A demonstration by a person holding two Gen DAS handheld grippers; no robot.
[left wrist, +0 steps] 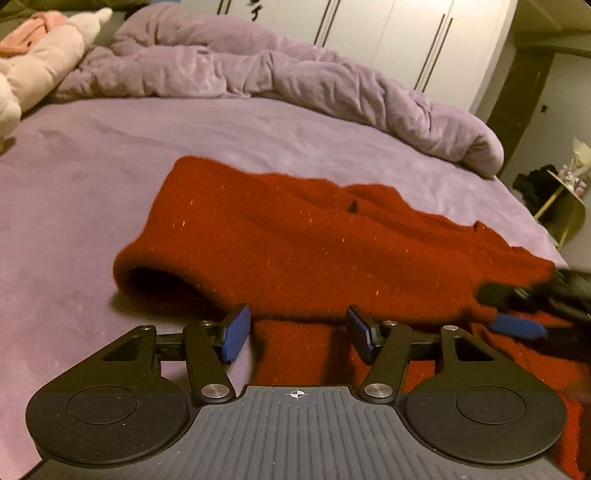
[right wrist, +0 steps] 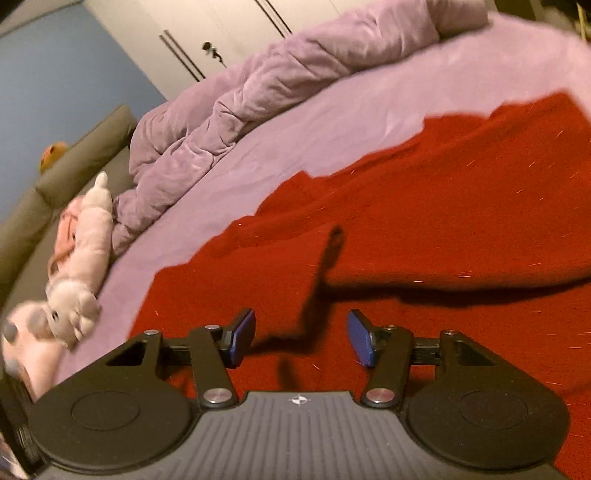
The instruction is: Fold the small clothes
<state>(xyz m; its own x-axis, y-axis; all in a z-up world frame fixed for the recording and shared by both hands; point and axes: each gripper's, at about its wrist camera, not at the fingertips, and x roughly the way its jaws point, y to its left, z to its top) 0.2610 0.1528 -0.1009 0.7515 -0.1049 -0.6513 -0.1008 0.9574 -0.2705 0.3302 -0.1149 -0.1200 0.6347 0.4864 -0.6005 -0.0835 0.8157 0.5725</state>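
Note:
A red knit garment (left wrist: 295, 240) with glittery flecks lies partly folded on the purple bed sheet (left wrist: 92, 184); a rolled opening faces the left. My left gripper (left wrist: 298, 332) hovers at the garment's near edge. Its jaws are open, and a strip of red fabric lies below the gap, unpinched. Blurred at the right edge of that view, my right gripper (left wrist: 509, 312) is over the garment's right end. In the right wrist view the right gripper (right wrist: 301, 339) stands open above the spread red garment (right wrist: 424, 221), with nothing between its blue pads (right wrist: 243, 338).
A crumpled purple duvet (left wrist: 277, 74) runs along the far side of the bed. Plush toys (left wrist: 37, 66) lie at the far left, also seen as plush toys (right wrist: 81, 258). White wardrobe doors (left wrist: 406, 33) stand behind. A small yellow table (left wrist: 561, 199) sits past the bed's right edge.

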